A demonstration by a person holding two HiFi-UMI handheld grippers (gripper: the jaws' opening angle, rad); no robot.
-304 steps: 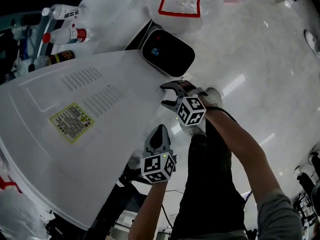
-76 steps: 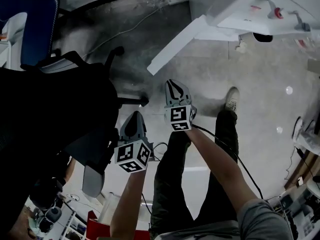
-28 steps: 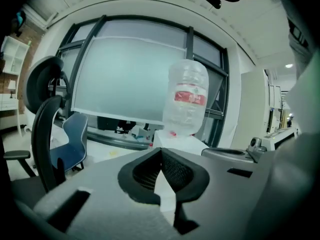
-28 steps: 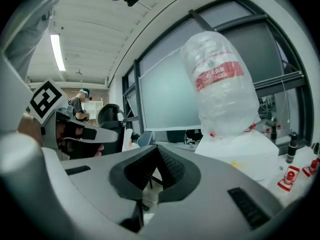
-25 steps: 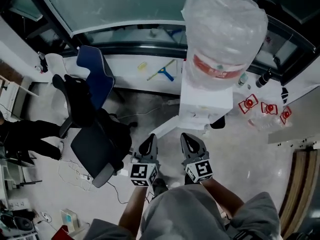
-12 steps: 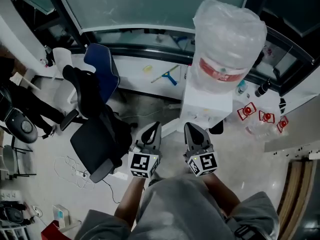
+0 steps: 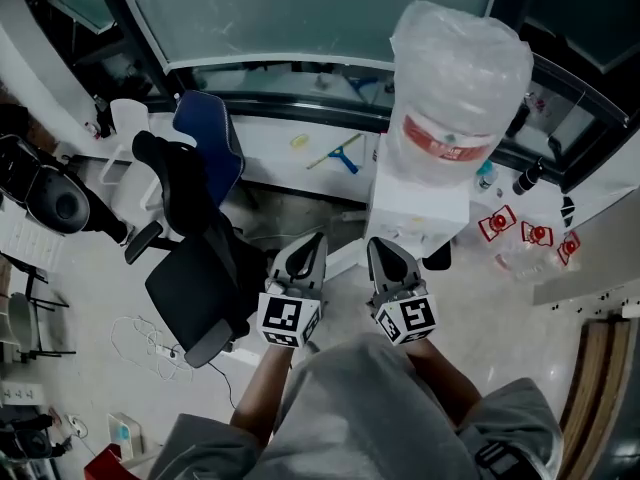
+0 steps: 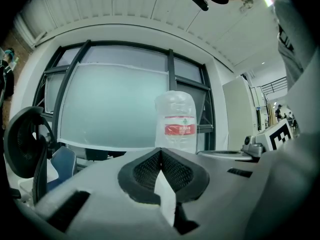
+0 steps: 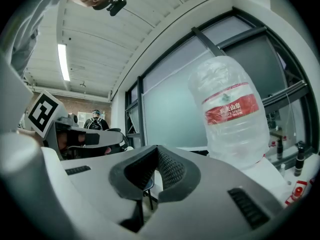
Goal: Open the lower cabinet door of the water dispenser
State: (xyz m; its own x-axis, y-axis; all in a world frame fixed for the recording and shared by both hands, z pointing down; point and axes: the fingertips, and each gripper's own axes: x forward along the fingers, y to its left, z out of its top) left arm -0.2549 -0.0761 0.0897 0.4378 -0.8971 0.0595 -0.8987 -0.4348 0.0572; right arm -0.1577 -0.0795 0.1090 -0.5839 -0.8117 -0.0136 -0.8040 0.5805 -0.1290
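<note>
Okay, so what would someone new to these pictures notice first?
The big water bottle, wrapped in clear plastic and carrying a red label, stands on top of the white water dispenser at the upper right of the head view. Just below it, the left gripper and right gripper sit side by side, both shut and empty, pointing towards the dispenser. A black office chair fills the left side.

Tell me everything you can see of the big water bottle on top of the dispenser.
The water bottle is a large clear plastic jug with a crinkled-looking surface and a red label band printed in white round its middle. It stands upright, its lower end seated in the top of the white water dispenser, the only thing touching it. The frosted window lies behind it. Its fill level cannot be told.
</note>
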